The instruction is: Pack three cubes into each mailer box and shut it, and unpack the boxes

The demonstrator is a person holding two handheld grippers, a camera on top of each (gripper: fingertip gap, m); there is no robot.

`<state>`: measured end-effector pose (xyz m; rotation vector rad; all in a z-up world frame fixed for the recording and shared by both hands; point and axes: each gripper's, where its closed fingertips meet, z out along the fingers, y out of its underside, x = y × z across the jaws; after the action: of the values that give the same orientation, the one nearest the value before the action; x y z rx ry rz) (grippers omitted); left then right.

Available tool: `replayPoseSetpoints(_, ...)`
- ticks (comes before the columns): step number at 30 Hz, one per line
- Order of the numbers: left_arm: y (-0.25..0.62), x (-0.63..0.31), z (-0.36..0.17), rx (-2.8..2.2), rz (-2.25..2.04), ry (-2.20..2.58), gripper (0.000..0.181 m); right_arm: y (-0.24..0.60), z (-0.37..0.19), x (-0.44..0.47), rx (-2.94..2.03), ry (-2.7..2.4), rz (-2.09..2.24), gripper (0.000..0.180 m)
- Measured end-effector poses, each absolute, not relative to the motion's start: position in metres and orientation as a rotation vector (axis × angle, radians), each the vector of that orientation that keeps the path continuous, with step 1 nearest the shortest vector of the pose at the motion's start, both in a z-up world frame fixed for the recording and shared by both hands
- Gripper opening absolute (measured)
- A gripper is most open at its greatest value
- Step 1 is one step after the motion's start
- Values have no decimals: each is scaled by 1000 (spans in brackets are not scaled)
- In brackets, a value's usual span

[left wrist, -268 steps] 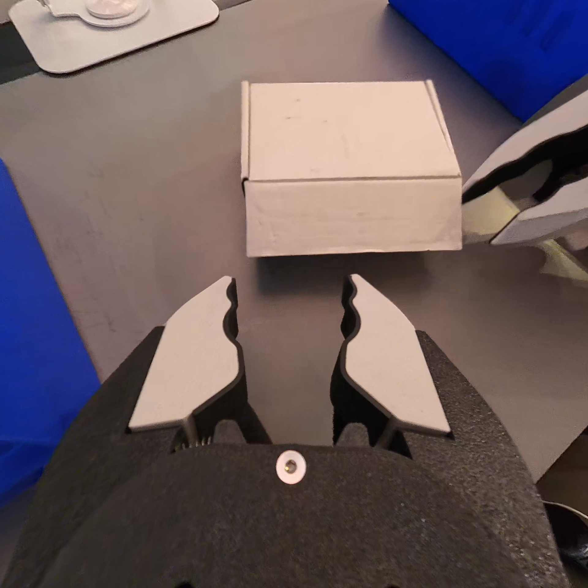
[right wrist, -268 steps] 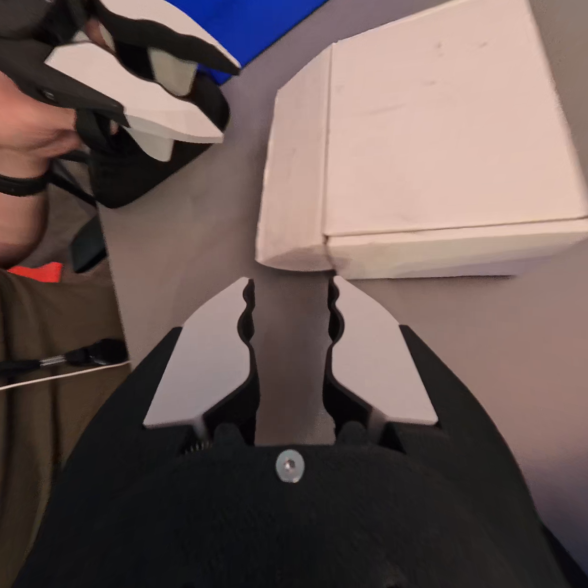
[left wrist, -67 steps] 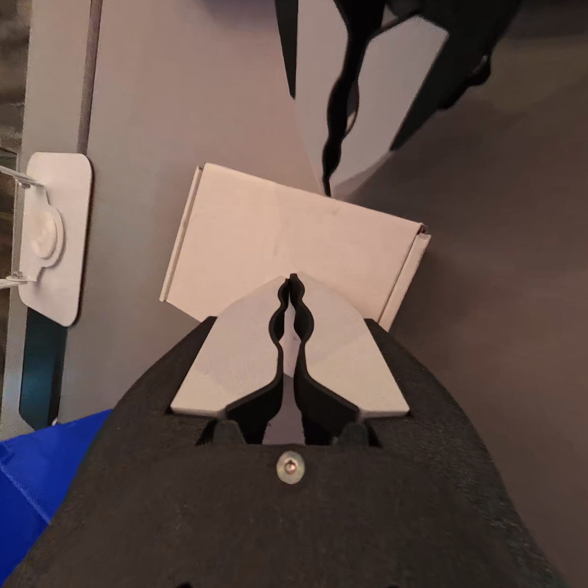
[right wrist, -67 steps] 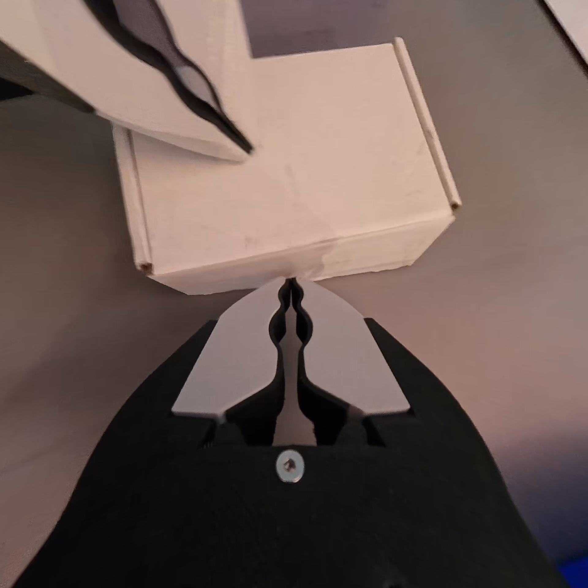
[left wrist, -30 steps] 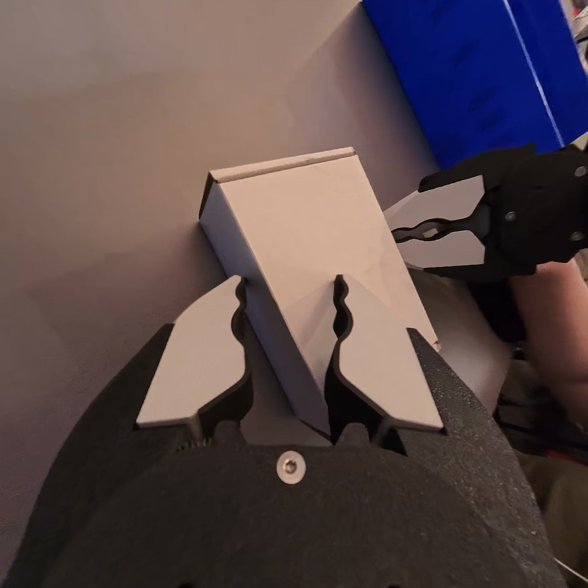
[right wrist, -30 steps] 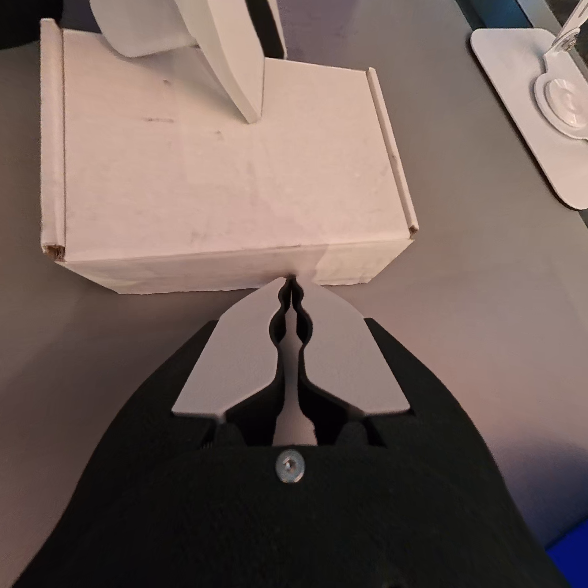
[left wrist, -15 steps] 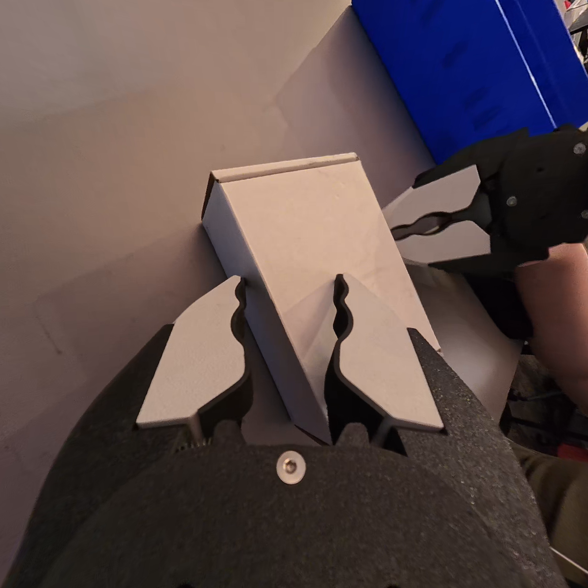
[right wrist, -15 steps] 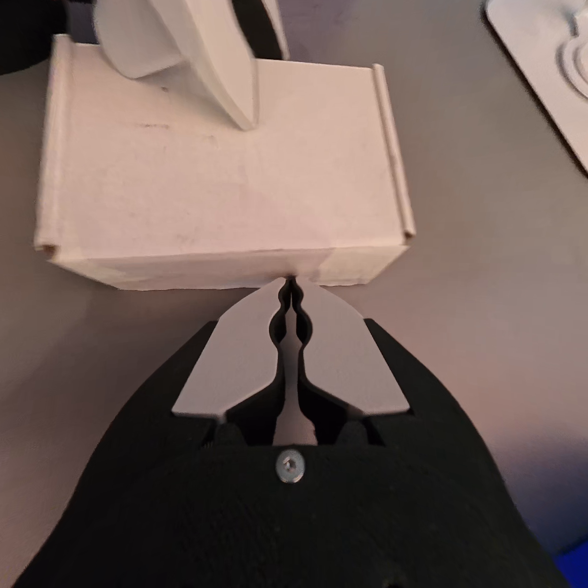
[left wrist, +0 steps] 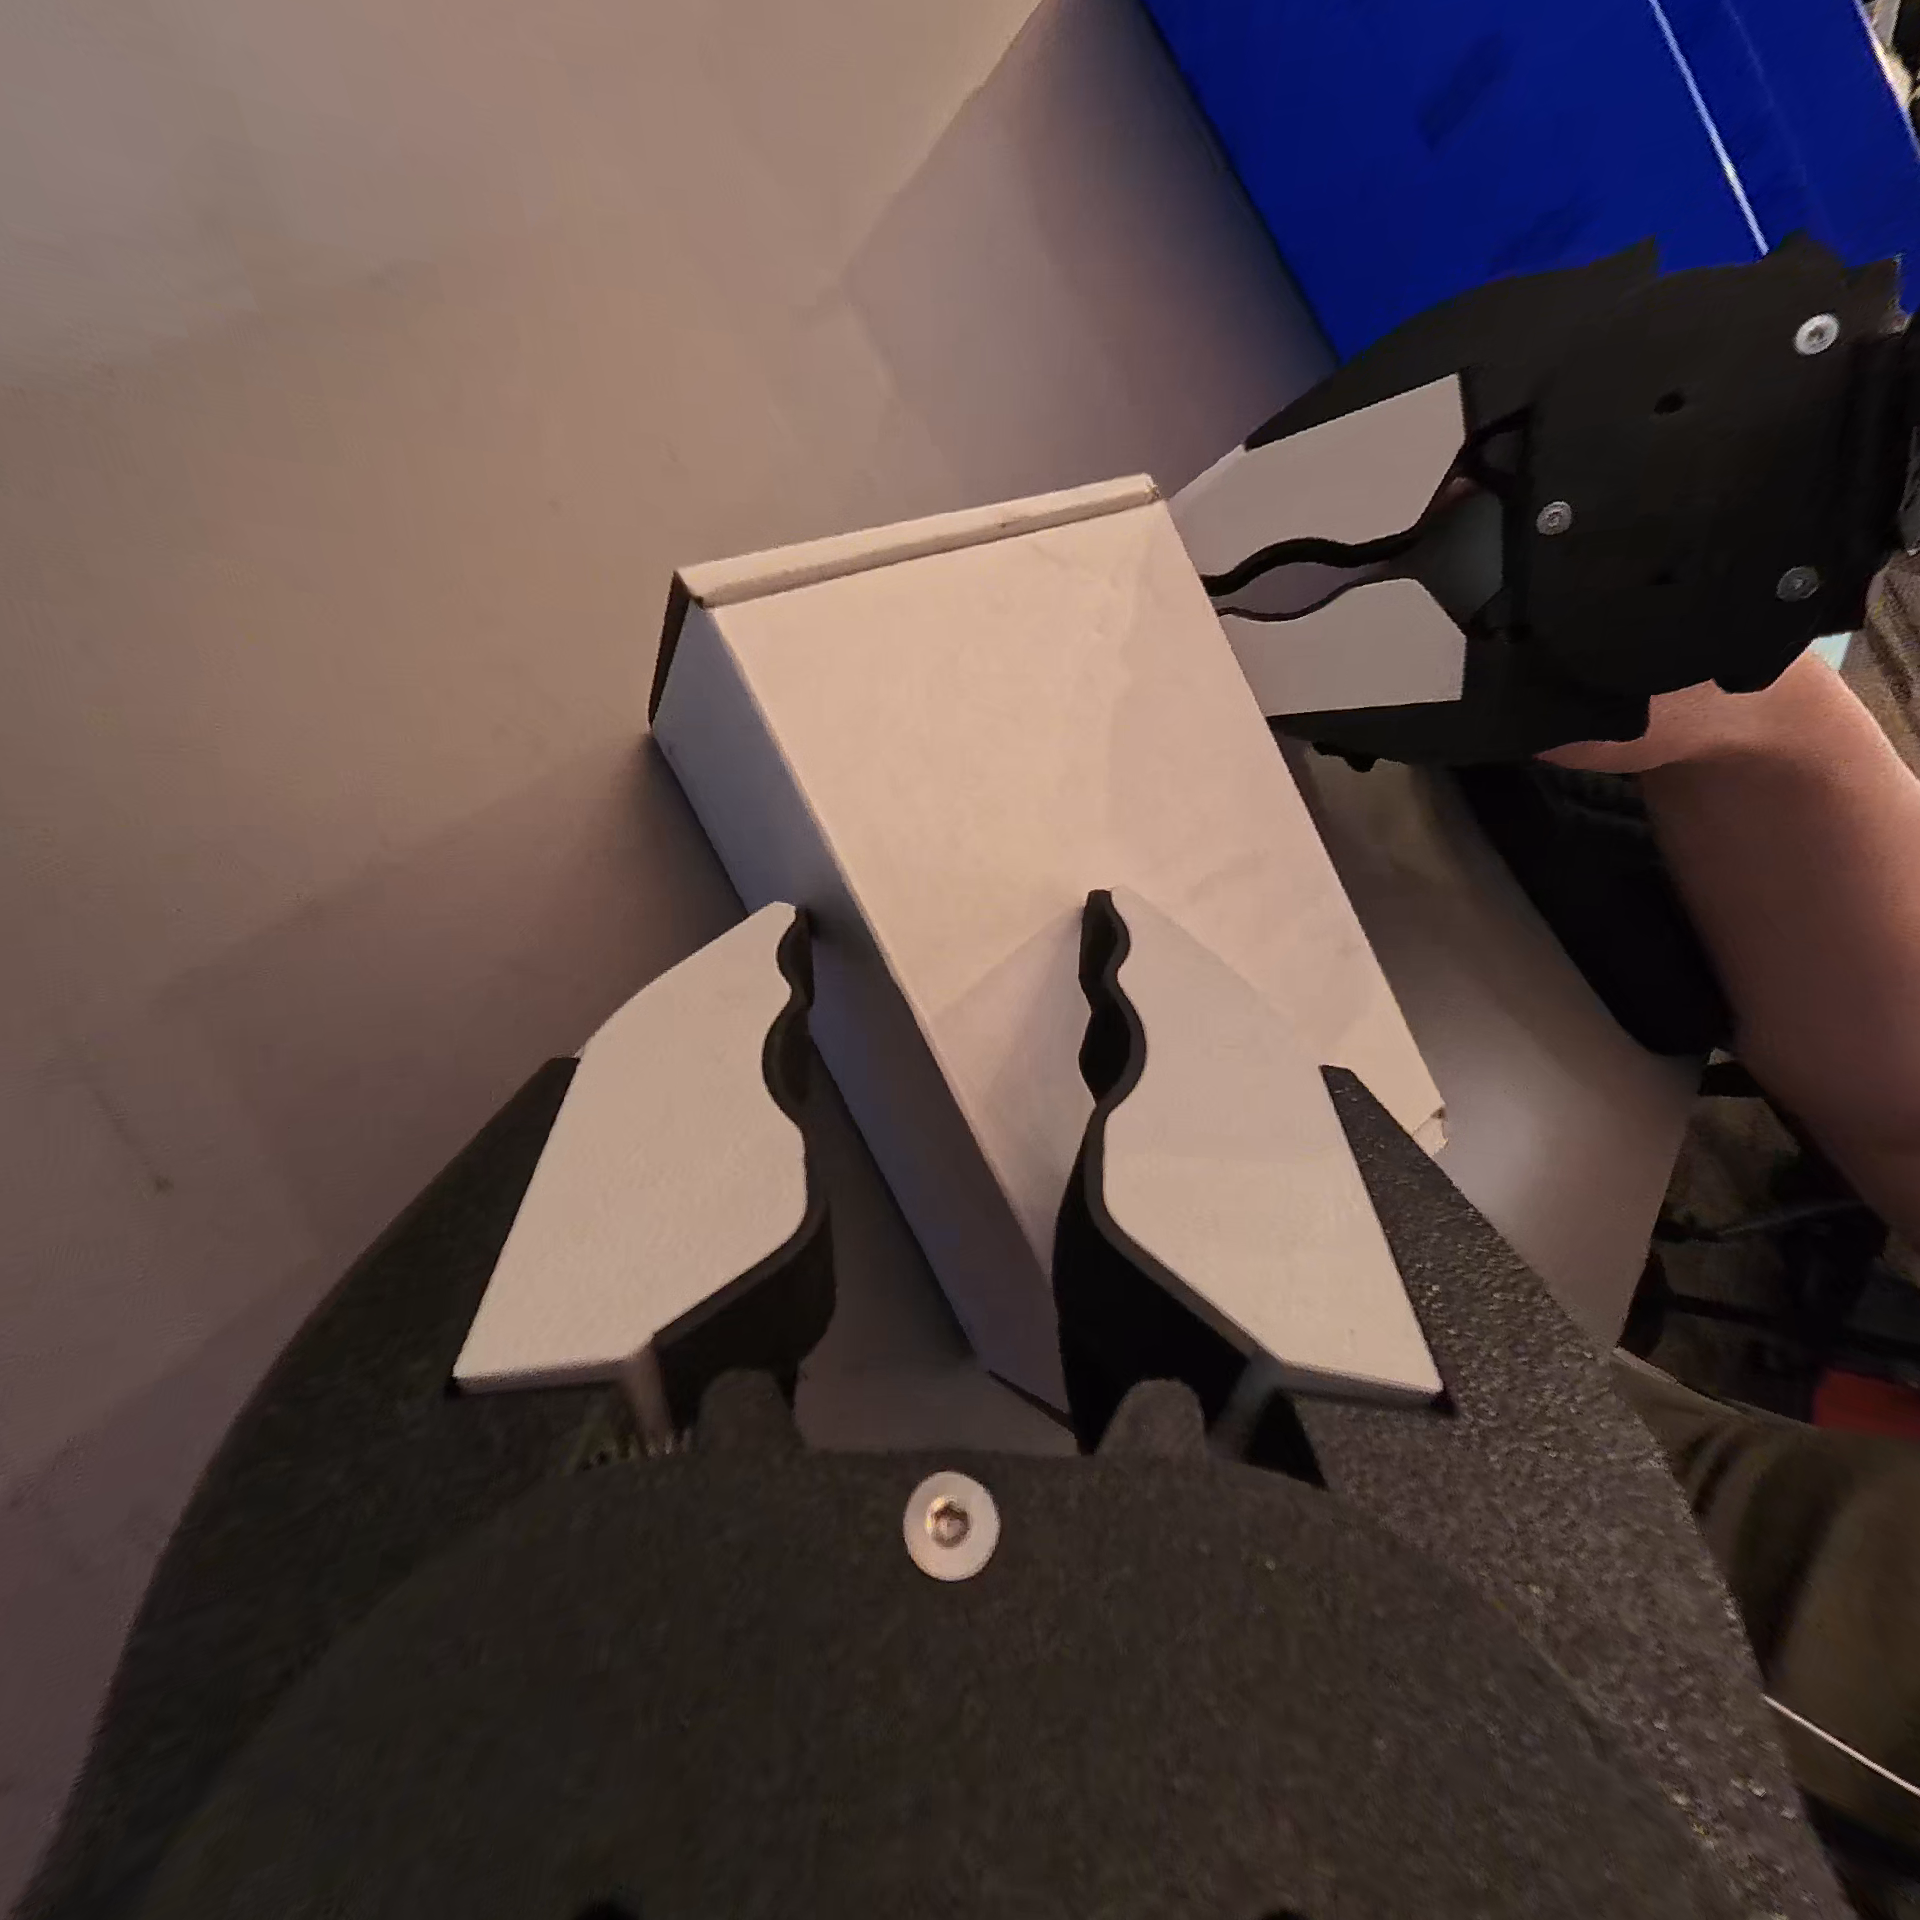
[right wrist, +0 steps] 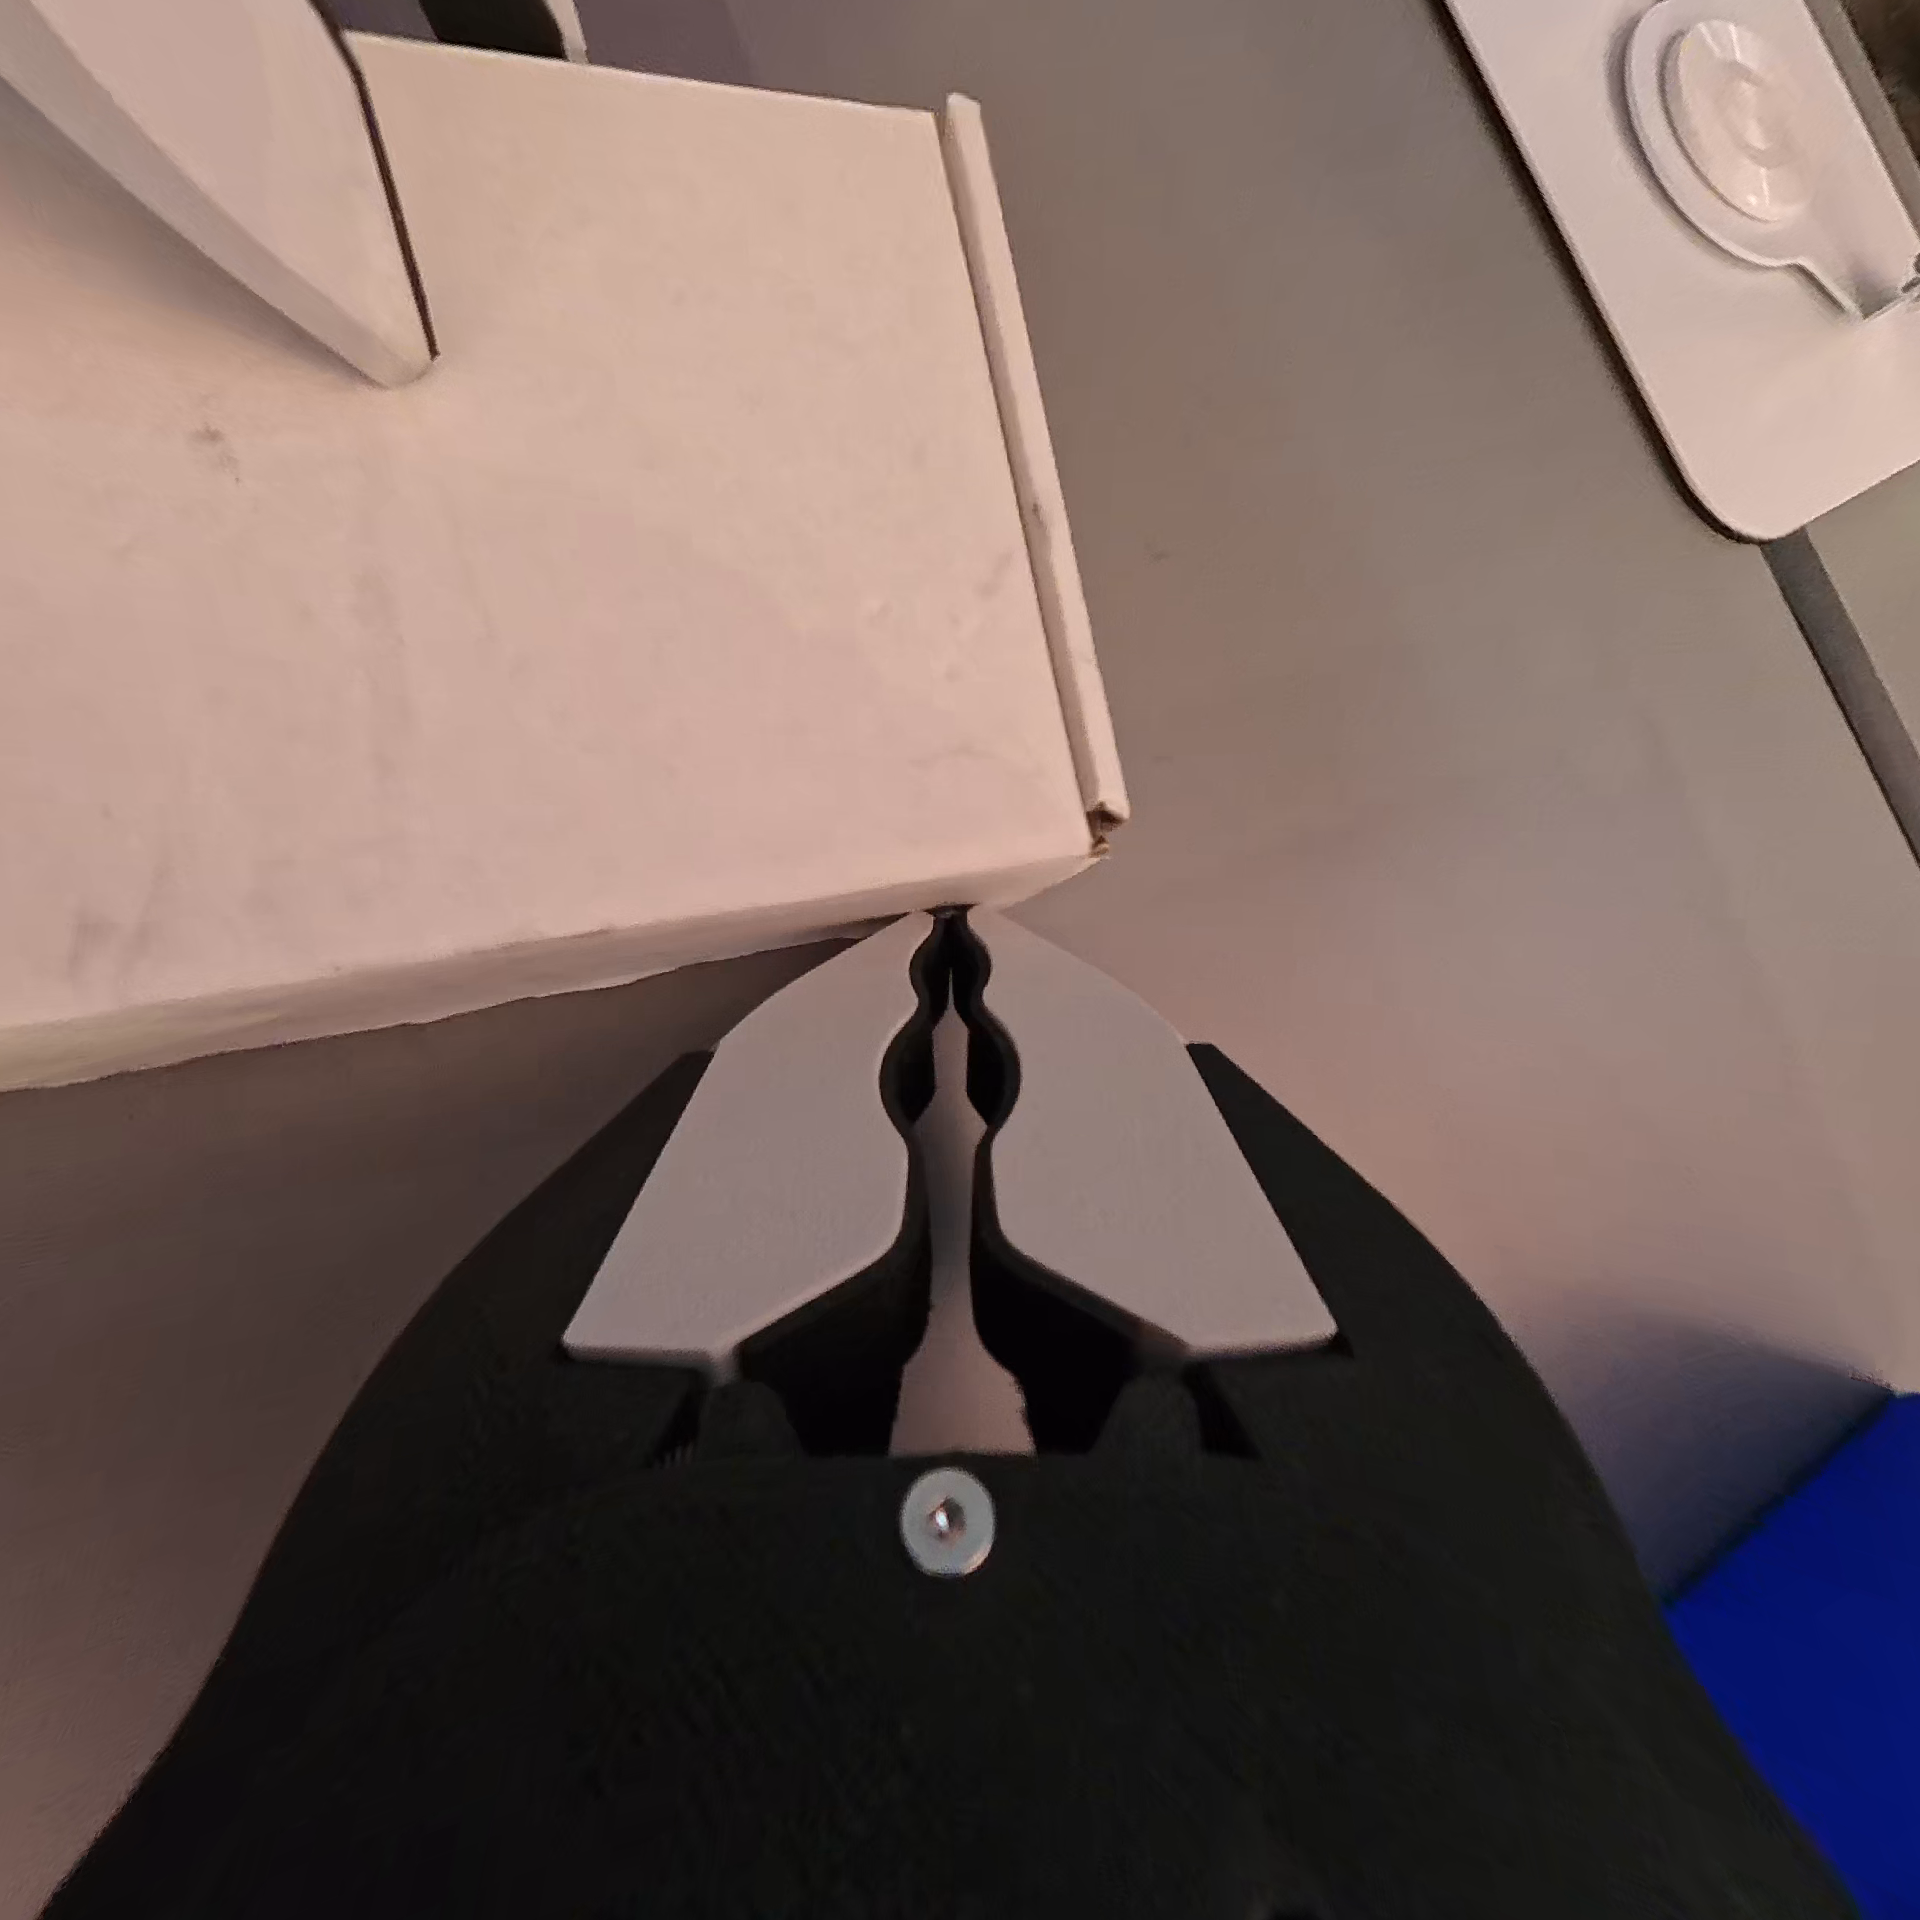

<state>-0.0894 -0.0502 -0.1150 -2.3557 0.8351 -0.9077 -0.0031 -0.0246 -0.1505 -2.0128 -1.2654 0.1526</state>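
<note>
A closed white mailer box (left wrist: 987, 779) lies on the grey table (left wrist: 312, 520). My left gripper (left wrist: 940, 909) is open and straddles the box's near edge, one finger along its side wall and the other over the lid. In the right wrist view, one of its fingers (right wrist: 312, 208) rests tip-down on the lid of the box (right wrist: 520, 571). My right gripper (right wrist: 951, 920) is shut, its tips touching the box's front wall near the right corner. It also shows in the left wrist view (left wrist: 1216, 592) at the box's far side. No cubes are in view.
A blue bin (left wrist: 1455, 156) stands past the box, and another blue bin's corner (right wrist: 1818, 1558) lies low on the right. A white base plate with a round disc (right wrist: 1714, 260) sits near the table edge. A person's forearm (left wrist: 1766, 831) is behind the right gripper. One gripper's finger ends stand about 11 cm off the other's.
The right gripper, still shut, has slid along the box's front wall toward its right corner and come closer. The left gripper has kept its open hold over the box edge.
</note>
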Motion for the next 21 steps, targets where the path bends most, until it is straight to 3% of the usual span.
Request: replayPoseSetpoints(21,-50,-86,-115,-2352,-943,857,47,-11,-153,6,-1930,-1365,-17,0)
